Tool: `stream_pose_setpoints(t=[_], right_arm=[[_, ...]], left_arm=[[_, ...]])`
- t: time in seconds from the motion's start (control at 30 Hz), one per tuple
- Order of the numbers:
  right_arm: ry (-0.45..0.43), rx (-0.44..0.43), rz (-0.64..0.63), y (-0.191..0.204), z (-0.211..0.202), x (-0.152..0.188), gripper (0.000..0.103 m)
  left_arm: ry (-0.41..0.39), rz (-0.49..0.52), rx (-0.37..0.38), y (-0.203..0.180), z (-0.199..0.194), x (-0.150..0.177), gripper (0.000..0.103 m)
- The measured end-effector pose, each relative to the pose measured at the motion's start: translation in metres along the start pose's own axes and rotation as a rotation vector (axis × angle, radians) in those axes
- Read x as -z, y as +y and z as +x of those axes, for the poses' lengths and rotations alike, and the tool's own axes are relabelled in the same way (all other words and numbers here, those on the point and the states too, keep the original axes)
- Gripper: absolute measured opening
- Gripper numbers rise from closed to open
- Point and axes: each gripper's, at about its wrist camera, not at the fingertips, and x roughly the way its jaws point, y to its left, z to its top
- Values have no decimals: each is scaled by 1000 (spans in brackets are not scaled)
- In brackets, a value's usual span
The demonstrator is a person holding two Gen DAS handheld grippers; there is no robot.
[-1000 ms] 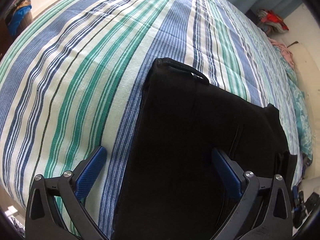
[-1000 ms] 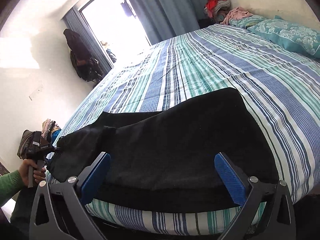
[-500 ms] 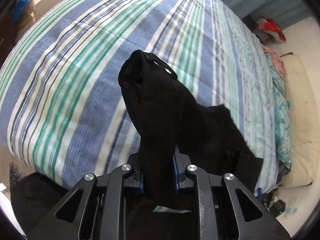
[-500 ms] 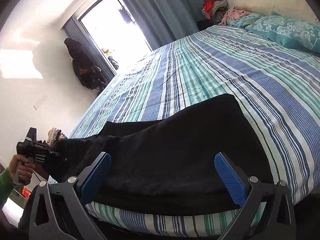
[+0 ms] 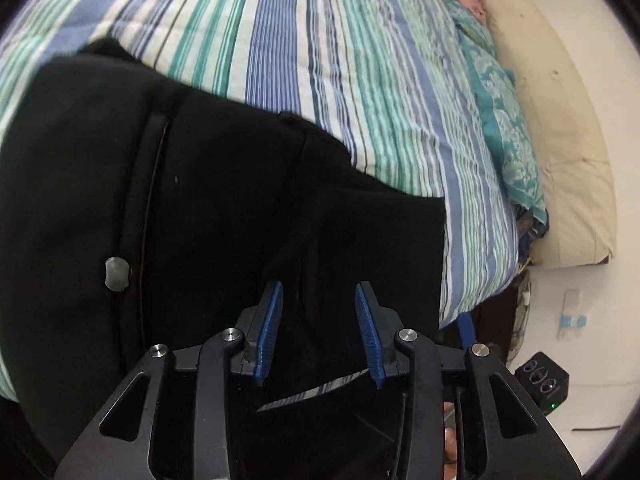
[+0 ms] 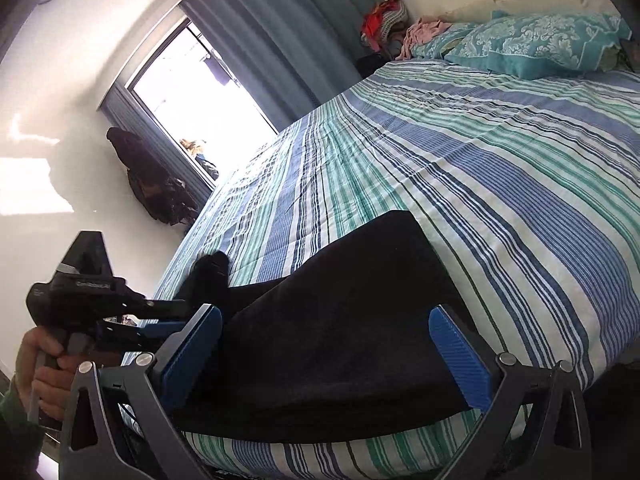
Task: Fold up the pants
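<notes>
Released: left claw (image 5: 318,330) parted over pants (image 5: 200,208); right claw (image 6: 324,354) wide.

Beyond the black pants (image 6: 340,320) at the bed's near edge, the striped bedspread (image 6: 460,168) lies open up to the teal pillows (image 6: 532,46) at the head edge.

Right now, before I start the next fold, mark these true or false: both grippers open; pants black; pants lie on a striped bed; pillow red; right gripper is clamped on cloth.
1. Both the left gripper and right gripper are open. True.
2. The pants are black. True.
3. The pants lie on a striped bed. True.
4. The pillow is red. False: it is teal with a pale pattern.
5. The right gripper is clamped on cloth. False: its jaws are spread wide.
</notes>
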Motion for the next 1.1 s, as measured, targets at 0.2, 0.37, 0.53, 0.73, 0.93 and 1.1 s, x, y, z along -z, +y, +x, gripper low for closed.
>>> stream_pose_setpoints(t=[0.2,0.37,0.53,0.73,0.93,1.1], right_arm=[[-15,-9,-4,-2,-10,0,103],[138,-200,-138,47,26,11,103],[413,-333,-237,87,87,34,103],[510,-317,-113,65,117,24,103],[562,-298,-168,75,122,24,103],[584,-241,-227,83,129,30,103]], left_arm=[[-245,187,-25,-3,-82,30,60],[-471,199,-168,52,-150,56,78],[-527,55,-333,119,-147,75,78],[-538,101,-612,145,-120,96,78],[-554,160,-690,139,-120,93,78],[-529,164,-723,144,-114,94,78]])
